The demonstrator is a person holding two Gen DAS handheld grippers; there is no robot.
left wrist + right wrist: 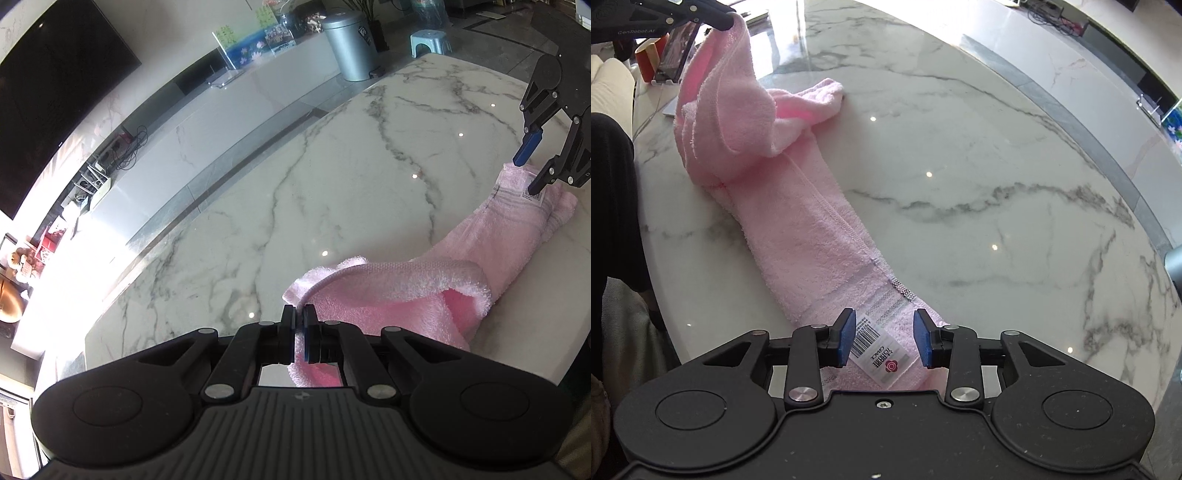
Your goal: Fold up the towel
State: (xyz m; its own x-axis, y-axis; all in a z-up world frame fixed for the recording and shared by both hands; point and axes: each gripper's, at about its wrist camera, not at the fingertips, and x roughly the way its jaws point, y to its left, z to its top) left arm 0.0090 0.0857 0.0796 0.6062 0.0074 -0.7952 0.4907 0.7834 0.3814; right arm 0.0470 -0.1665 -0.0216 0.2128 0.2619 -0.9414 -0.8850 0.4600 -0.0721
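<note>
Pink terry towel (pixel 798 221), soft and floppy, lies in a long loose roll across the white marble table (pixel 997 166). It's light but sags wherever it isn't held, and I'd guess the polished stone lets it slide easily. The left tool (pixel 300 314) is clamped on a hemmed edge at one end and lifts that part. The right tool (pixel 884 334) has its blue pads apart, straddling the labelled end without pressing it. Best hold, I think: pinch the corners or the woven band by the label (pixel 879 350), not the fluffy middle.
</note>
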